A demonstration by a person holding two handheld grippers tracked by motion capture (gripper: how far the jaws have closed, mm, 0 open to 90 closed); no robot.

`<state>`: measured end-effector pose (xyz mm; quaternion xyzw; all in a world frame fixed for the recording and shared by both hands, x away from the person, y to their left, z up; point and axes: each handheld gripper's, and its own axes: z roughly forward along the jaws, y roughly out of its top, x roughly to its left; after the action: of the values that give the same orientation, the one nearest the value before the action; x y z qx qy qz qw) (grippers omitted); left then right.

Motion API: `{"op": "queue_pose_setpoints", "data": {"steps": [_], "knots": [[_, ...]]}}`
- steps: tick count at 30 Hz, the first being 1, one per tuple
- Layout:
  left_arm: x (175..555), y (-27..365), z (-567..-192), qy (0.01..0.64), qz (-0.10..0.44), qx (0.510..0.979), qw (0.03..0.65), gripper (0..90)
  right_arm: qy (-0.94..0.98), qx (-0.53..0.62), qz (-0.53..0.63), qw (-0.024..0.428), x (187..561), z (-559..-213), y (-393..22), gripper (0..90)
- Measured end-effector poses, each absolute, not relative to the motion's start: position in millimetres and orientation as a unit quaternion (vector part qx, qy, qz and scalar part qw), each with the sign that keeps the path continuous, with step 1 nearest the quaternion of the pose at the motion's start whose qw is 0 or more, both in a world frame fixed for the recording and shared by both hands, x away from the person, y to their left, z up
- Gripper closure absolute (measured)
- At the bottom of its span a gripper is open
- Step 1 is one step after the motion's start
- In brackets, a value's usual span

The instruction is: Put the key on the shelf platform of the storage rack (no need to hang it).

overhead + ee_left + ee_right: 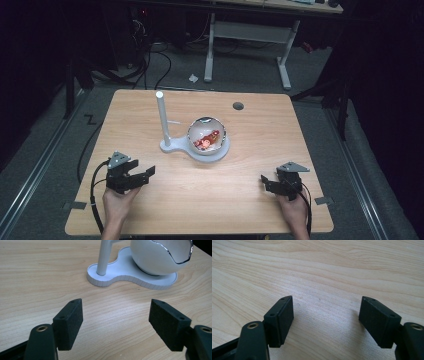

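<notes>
left gripper jaws apart, empty | white globe on stand ahead-right, nearer left | right gripper jaws apart, empty, farther

White stand alone blocks the table's centre.

A bare wooden table has a round grommet hole at one o'clock; another desk's white legs stand beyond.
</notes>
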<state>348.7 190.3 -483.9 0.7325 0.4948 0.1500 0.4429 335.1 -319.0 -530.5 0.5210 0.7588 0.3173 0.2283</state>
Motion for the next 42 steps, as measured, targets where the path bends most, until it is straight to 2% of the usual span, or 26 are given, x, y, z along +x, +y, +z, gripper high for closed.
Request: {"op": "queue_pose_setpoints", "data": {"steps": [11,30,42], "knots": [[350.7,183.0,-496.9,0.5,0.133,0.736,0.438,28.6,0.759,0.521,0.317,0.228,335.1,-530.5,-319.0,28.2],[356.2,172.4,-523.9,0.51,0.146,0.752,0.392,28.6,0.759,0.521,0.317,0.228,335.1,-530.5,-319.0,28.2],[354.9,161.9,-536.0,0.497,0.205,0.766,0.354,27.7,0.758,0.521,0.317,0.228,335.1,-530.5,-319.0,28.2]]}}
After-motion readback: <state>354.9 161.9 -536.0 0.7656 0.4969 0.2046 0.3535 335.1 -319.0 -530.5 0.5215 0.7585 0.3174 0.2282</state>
